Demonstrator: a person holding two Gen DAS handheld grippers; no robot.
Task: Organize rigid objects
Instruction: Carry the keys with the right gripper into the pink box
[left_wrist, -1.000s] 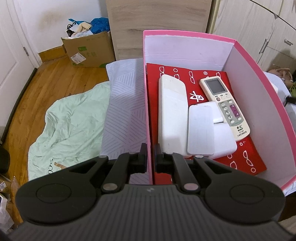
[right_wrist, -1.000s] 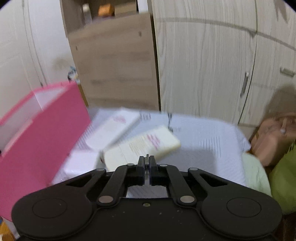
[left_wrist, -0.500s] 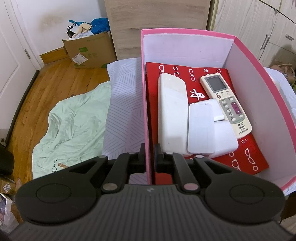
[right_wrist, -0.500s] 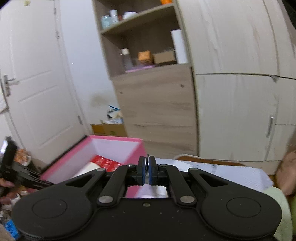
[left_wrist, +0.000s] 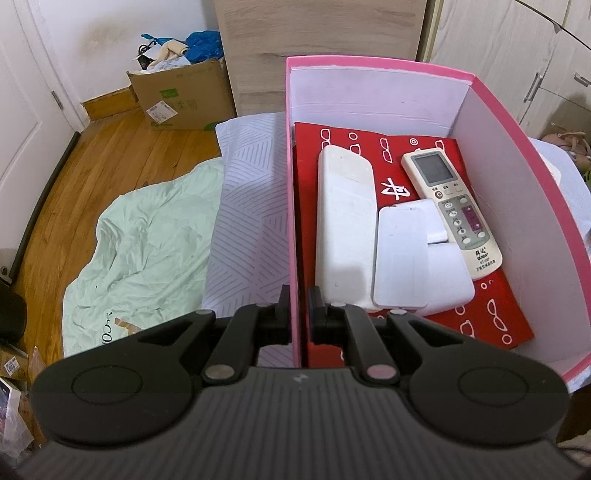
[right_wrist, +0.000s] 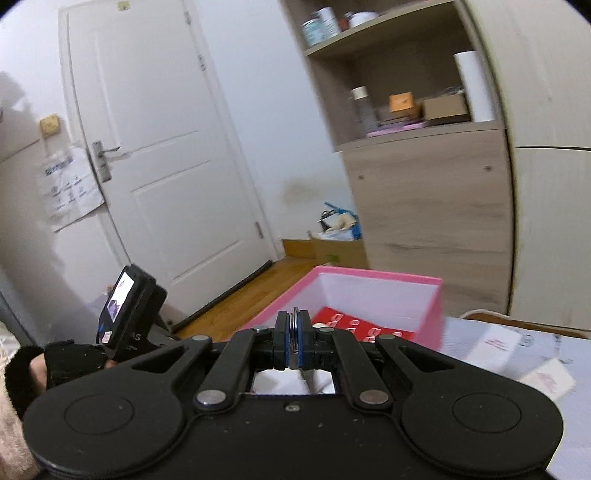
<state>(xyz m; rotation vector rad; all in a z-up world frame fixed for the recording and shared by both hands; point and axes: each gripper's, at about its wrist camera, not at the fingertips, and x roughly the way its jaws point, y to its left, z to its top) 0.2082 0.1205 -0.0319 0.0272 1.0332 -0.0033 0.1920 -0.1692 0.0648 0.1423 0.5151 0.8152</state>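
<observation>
Gripping the pink box (left_wrist: 291, 221) wall at lower centre, the left gripper (left_wrist: 298, 314) steadies it; remotes (left_wrist: 452, 206) lie inside, centre-right. Right gripper (right_wrist: 294, 341), pinched on a thin metal ring (right_wrist: 294, 325), could drop it short if jolted.

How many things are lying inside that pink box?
5: a red booklet on the bottom; on it, a long white case, a remote control, and a small white box over another. More may hide underneath.
</observation>
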